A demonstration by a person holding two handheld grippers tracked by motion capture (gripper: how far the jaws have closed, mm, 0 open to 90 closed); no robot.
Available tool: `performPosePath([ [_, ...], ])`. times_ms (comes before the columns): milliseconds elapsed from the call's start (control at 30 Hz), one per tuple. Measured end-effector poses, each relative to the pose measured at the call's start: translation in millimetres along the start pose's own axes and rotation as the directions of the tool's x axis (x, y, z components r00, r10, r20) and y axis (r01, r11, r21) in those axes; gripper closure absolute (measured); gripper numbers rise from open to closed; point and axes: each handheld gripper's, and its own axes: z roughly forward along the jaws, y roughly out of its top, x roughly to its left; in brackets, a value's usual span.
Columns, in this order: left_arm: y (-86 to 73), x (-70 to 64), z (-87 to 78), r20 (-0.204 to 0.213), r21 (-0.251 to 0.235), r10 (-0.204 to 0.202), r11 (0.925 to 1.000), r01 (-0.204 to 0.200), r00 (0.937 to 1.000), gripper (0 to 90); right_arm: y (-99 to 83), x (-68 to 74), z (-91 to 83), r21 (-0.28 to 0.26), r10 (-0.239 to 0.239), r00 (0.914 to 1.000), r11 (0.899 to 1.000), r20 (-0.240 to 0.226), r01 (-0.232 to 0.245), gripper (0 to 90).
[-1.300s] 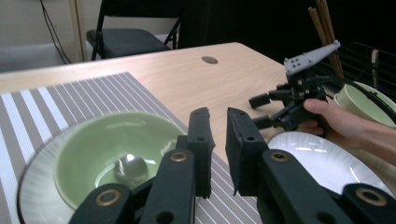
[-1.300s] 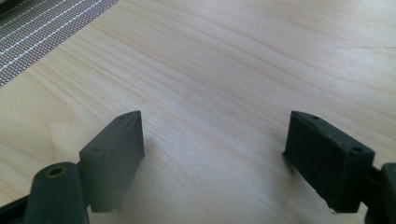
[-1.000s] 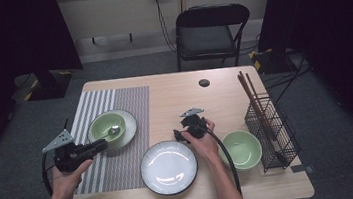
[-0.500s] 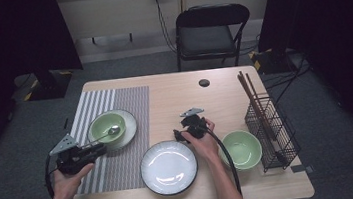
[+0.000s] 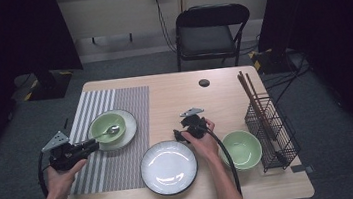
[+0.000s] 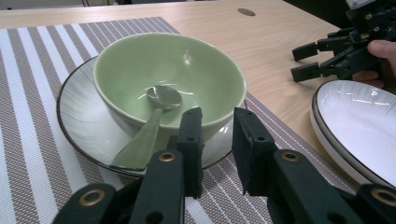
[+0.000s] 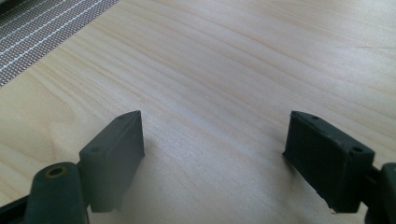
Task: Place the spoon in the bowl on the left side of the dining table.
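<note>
desk [image 5: 174, 94]: pale wood grain, striped woven mat [image 5: 113, 132] on left
room: dark curtains, grey floor, black chair [image 5: 209, 30]
bowl [image 6: 168, 79]: green glazed, metal spoon [image 6: 149, 123] inside
left gripper [image 6: 217, 140]: jaws narrow gap, gripping nothing
right gripper [image 7: 215, 154]: jaws wide apart

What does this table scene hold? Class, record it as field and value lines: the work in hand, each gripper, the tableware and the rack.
Work in hand: left gripper at the near rim of the green bowl
Left gripper: open, narrow gap, empty
Right gripper: open wide, empty, over bare table
Green bowl: on a white saucer on the striped mat
Spoon: in that bowl, handle over the rim
White plate: empty
Second green bowl: beside wire rack
Chopsticks: in rack
</note>
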Motion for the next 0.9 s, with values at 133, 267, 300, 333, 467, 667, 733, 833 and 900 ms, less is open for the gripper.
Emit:
performPosePath([
  [133,0.0,5.8,2.0,-0.006,-0.014,-0.024,0.9996,0.024,0.9997,72.0,0.0,0.0,0.0,0.000,0.000,1.0000,1.000,0.000,0.000,18.8],
  [267,0.7,9.5,1.4,-0.010,-0.020,-0.030,0.9993,0.030,0.9995,72.4,0.0,0.0,0.0,0.000,0.000,1.0000,1.000,0.000,0.000,18.7],
  [300,1.3,10.6,0.8,-0.017,-0.020,-0.024,0.9995,0.023,0.9996,72.4,0.0,0.0,0.0,0.000,0.000,1.0000,1.000,0.000,0.000,18.7],
  [333,1.5,11.7,0.2,-0.018,-0.022,-0.024,0.9995,0.024,0.9996,72.5,0.0,0.1,0.0,0.000,0.001,1.0000,1.000,0.000,-0.001,18.7],
  [467,1.3,16.0,0.6,-0.024,-0.028,-0.034,0.9990,0.033,0.9991,72.5,0.0,0.0,0.0,0.000,0.000,1.0000,1.000,0.000,0.000,18.8],
  [667,4.3,19.2,3.9,-0.026,-0.025,-0.034,0.9991,0.034,0.9991,70.8,0.0,0.0,0.0,0.000,0.000,1.0000,1.000,0.000,0.000,18.7],
  [733,7.0,19.5,4.6,-0.040,-0.013,-0.019,0.9997,0.019,0.9990,70.2,0.0,0.1,0.0,0.001,0.002,1.0000,1.000,0.000,-0.002,18.8],
  [833,8.9,21.7,4.4,-0.041,-0.016,-0.024,0.9996,0.023,0.9989,68.9,0.0,0.0,0.0,0.000,0.000,1.0000,1.000,0.000,0.000,18.8],
  [900,9.1,21.1,5.2,-0.046,-0.017,-0.022,0.9996,0.022,0.9987,67.0,0.0,0.0,0.0,0.000,0.000,1.0000,1.000,0.000,0.000,18.7],
])
